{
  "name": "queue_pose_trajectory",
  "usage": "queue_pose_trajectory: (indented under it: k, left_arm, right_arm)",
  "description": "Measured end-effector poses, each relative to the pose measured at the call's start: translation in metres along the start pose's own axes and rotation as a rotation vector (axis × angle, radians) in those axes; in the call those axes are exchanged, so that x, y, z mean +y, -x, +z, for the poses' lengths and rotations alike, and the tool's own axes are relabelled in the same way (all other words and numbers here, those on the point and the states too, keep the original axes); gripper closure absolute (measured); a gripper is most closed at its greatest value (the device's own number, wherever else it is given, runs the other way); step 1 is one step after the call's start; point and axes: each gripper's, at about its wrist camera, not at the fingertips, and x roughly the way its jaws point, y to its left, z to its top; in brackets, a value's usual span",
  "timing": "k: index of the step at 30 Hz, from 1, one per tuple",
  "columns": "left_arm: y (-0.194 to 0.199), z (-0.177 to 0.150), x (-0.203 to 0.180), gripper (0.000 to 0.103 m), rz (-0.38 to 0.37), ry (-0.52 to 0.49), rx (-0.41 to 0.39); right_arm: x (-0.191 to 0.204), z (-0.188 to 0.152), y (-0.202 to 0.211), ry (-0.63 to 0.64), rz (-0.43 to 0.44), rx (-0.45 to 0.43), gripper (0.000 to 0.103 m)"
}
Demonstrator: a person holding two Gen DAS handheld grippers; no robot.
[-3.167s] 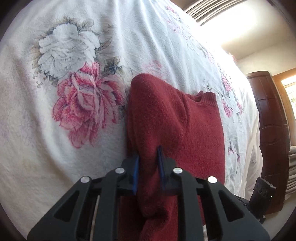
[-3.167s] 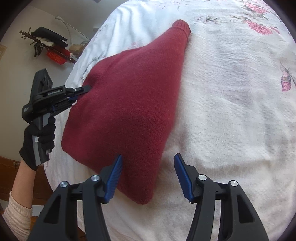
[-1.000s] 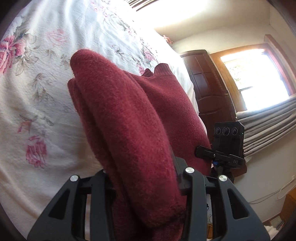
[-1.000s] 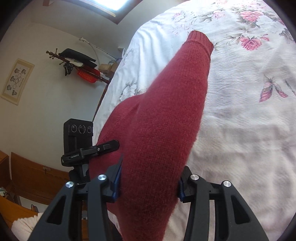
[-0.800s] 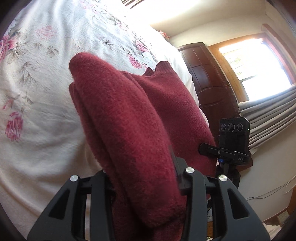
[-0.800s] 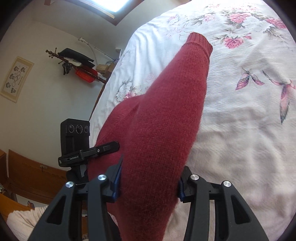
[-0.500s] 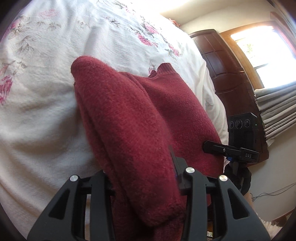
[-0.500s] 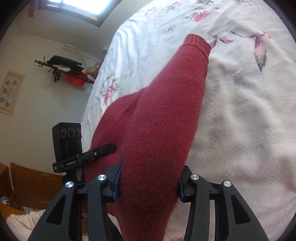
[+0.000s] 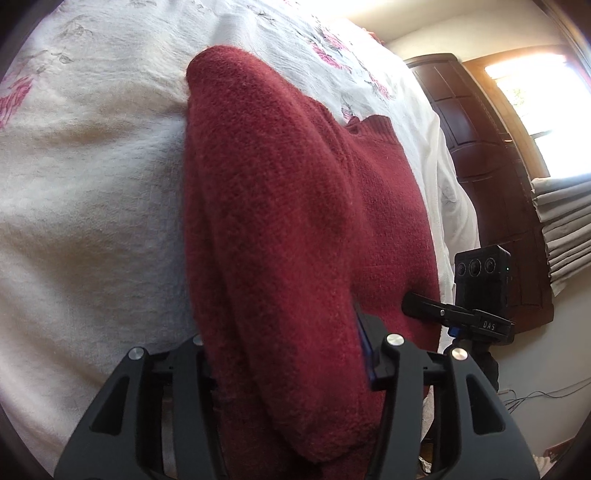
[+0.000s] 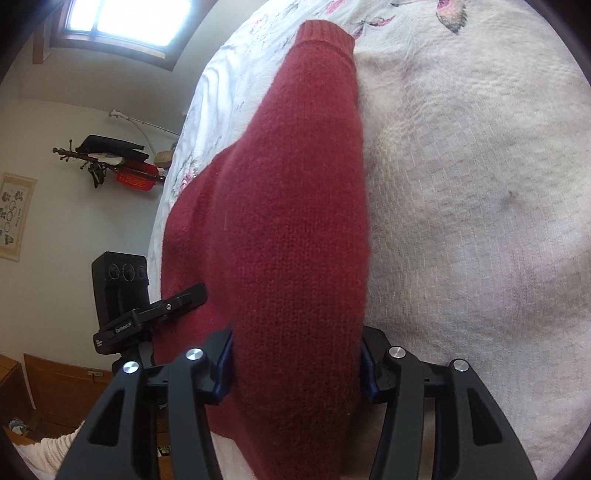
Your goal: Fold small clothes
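Left hand-held gripper [image 9: 284, 354]: black frame, blue-padded fingers closed on a thick fold of the red sweater [image 9: 280, 206]; the bunched knit fills the gap between the jaws and hangs over the near edge. Right hand-held gripper [image 10: 295, 360]: same build, jaws likewise clamped on a fold of the sweater, fabric bulging between them. Each hand-held gripper shows in the other's view, just beside the sweater's edge. Sweater: dark red knit, gathered into a long ridge at both grips, its far part lying on the bed; ribbed cuff [image 10: 325, 35] at the far end. Bed [image 10: 480, 184]: white quilted cover with pink rose print. Surroundings: dark wooden cabinet [image 9: 491, 177], bright window [image 10: 122, 18], framed picture [image 10: 14, 216] on the wall.
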Motion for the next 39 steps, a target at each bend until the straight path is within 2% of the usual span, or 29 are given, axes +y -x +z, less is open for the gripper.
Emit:
queue_pose_trajectory:
  k: [4, 7, 13, 19, 21, 22, 23, 25, 27, 29, 32, 39]
  left_arm:
    - [0.01, -0.004, -0.01, 0.045, 0.069, -0.005, 0.015]
    - [0.026, -0.014, -0.024, 0.044, 0.118, -0.04, 0.01]
    - [0.052, -0.053, -0.048, 0.037, 0.214, -0.115, -0.043]
    - [0.064, -0.094, -0.044, 0.037, 0.248, -0.111, -0.071]
    - [0.061, -0.101, -0.041, 0.042, 0.274, -0.11, -0.061]
    - [0.059, -0.103, -0.039, 0.047, 0.29, -0.109, -0.055]
    - [0.057, -0.103, -0.037, 0.059, 0.304, -0.107, -0.046]
    - [0.058, -0.103, -0.033, 0.065, 0.322, -0.099, -0.038]
    - [0.062, -0.102, -0.033, 0.075, 0.323, -0.095, -0.04]
    - [0.066, -0.101, -0.033, 0.079, 0.323, -0.096, -0.042]
    - [0.063, -0.102, -0.031, 0.08, 0.336, -0.099, -0.033]
    - [0.055, -0.109, -0.019, 0.077, 0.352, -0.101, -0.025]
  right_arm:
    - [0.012, -0.003, 0.009, -0.005, -0.035, -0.002, 0.038]
    - [0.02, -0.012, 0.023, 0.029, -0.076, 0.0, 0.035]
    - [0.025, -0.046, 0.039, 0.057, -0.094, 0.008, 0.034]
    - [0.019, -0.076, 0.035, 0.053, -0.129, 0.025, 0.034]
    - [0.014, -0.082, 0.029, 0.028, -0.12, 0.038, 0.036]
    - [0.013, -0.084, 0.026, 0.02, -0.115, 0.044, 0.045]
    - [0.013, -0.085, 0.025, 0.015, -0.102, 0.047, 0.06]
    - [0.017, -0.086, 0.027, 0.012, -0.094, 0.038, 0.068]
    - [0.027, -0.089, 0.034, 0.026, -0.07, 0.024, 0.078]
    - [0.038, -0.09, 0.042, 0.066, -0.054, 0.001, 0.081]
    - [0.046, -0.092, 0.043, 0.094, -0.096, -0.002, 0.082]
    - [0.019, -0.102, 0.024, 0.029, -0.131, 0.023, 0.082]
